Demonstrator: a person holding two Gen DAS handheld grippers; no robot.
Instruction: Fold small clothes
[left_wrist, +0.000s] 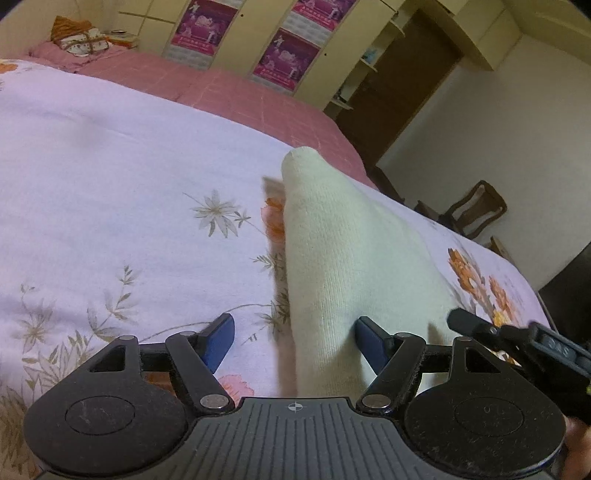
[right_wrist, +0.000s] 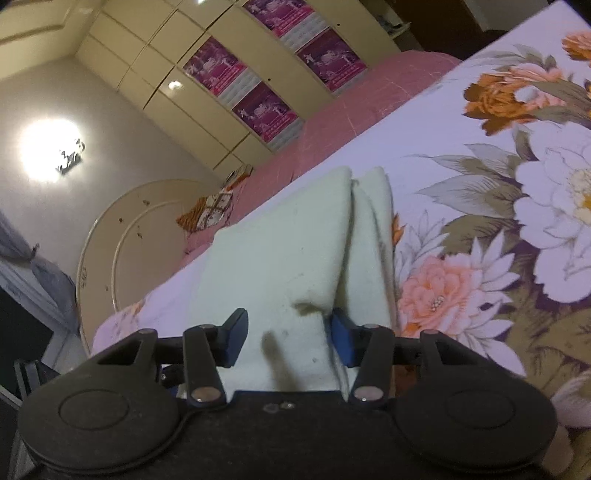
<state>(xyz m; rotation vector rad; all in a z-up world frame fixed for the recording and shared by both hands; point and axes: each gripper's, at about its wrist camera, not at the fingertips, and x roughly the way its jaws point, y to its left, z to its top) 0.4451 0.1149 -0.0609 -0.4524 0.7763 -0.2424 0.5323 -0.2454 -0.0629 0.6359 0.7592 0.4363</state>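
Observation:
A cream knit garment (left_wrist: 351, 240) lies folded in a long strip on the floral sheet (left_wrist: 110, 166). My left gripper (left_wrist: 295, 343) is open just above the sheet. The strip's near left edge runs between its blue pads, and the right pad (left_wrist: 369, 347) rests against the cloth. In the right wrist view the same garment (right_wrist: 288, 240) shows two stacked layers and a raised fold. My right gripper (right_wrist: 288, 341) is open with that cloth between its pads, the right pad (right_wrist: 341, 339) beside the fold. The right gripper's black body (left_wrist: 517, 343) shows at the lower right of the left wrist view.
A pink bedspread (left_wrist: 221, 88) covers the bed beyond the floral sheet. Bundled cloths (left_wrist: 81, 40) sit at its far corner. A cream wardrobe with purple posters (left_wrist: 288, 55) stands behind, with a dark door (left_wrist: 406, 85) and a wooden chair (left_wrist: 476, 210) off the bed's right edge.

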